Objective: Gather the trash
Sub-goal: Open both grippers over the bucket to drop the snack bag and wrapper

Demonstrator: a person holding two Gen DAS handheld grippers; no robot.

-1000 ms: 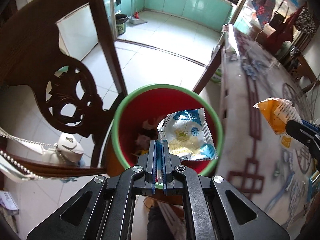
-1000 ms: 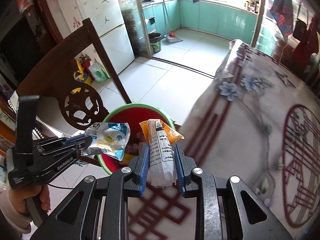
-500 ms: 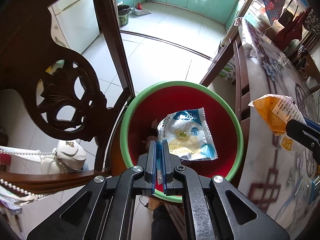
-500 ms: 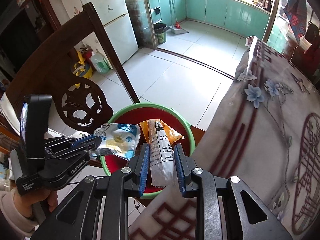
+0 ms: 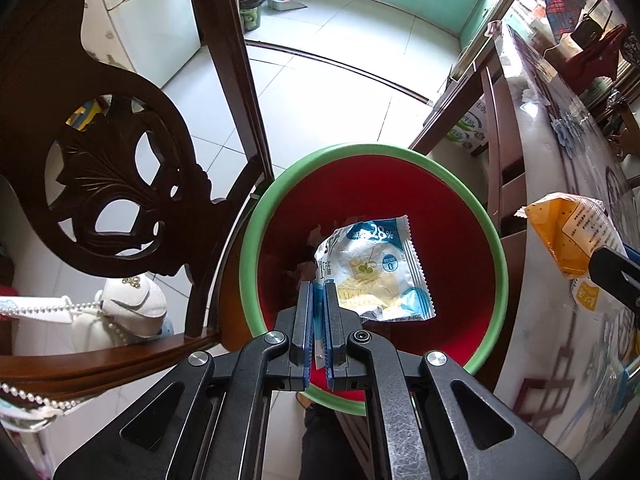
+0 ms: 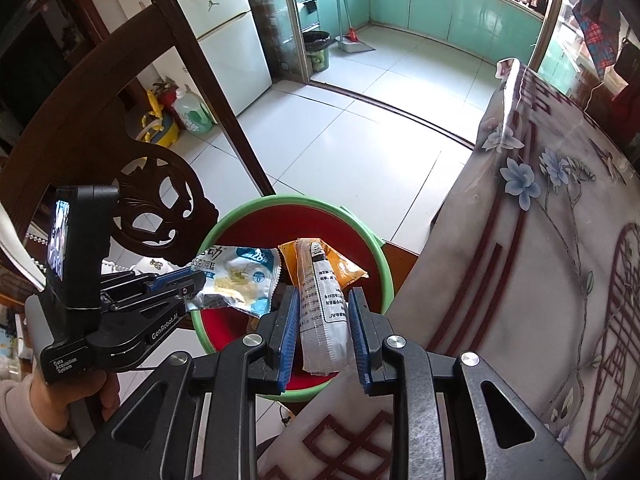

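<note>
White floor tiles [image 6: 360, 148] are running back to a kitchen with teal cabinets [image 6: 448, 4], a fridge [image 6: 224, 40] and a broom [image 6: 348, 32]. Beside a carved dark chair [image 5: 132, 184], a red bin with a green rim [image 5: 400, 156] is standing against the surface [image 6: 540, 280], which is wearing a flowered cloth. The left hand-held gripper [image 5: 319, 292] is pinching a blue-and-white wrapper [image 5: 376, 272] over the bin; the right hand-held gripper [image 6: 324, 312] is clamping an orange packet [image 6: 320, 280] at the bin's edge.
</note>
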